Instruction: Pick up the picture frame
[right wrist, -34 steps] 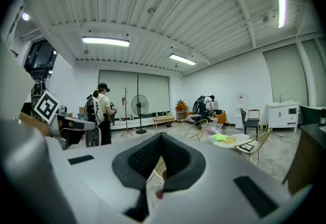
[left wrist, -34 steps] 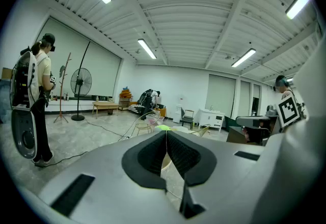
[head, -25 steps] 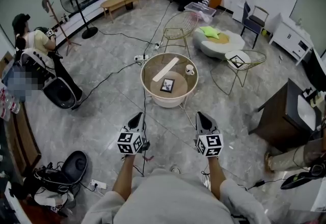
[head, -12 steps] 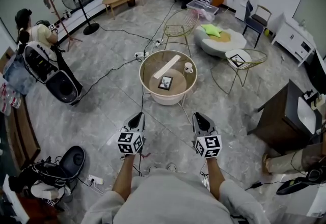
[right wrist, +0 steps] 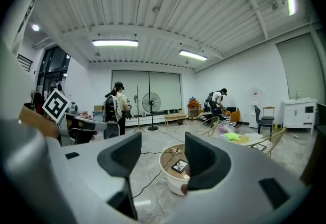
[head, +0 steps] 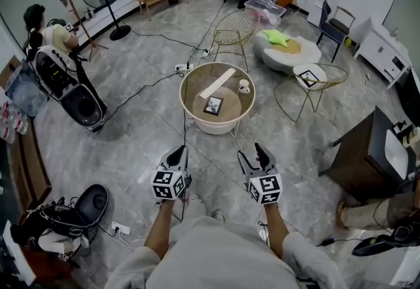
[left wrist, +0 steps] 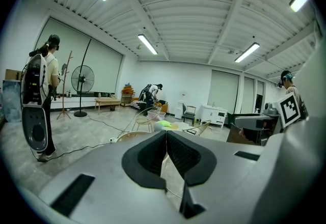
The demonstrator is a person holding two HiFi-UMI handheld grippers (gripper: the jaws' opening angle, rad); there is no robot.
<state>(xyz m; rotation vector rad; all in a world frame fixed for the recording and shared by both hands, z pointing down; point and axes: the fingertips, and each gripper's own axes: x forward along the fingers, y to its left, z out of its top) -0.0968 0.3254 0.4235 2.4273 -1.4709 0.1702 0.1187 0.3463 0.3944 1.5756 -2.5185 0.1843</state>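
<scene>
The picture frame, small and dark with a white mat, lies flat on a round wood-topped table ahead of me. It also shows between the right jaws in the right gripper view. Both grippers hang over the floor, well short of the table. My left gripper is shut, its pads meeting with nothing between them. My right gripper stands open and empty.
A white mug and a long pale strip share the table. A cable runs across the floor by the table. A wire side table with another frame stands right; a dark cabinet further right. A person stands far left.
My right gripper has opened; it looked shut in both earlier frames. Both grippers have stayed short of the table, and the left stays shut.
</scene>
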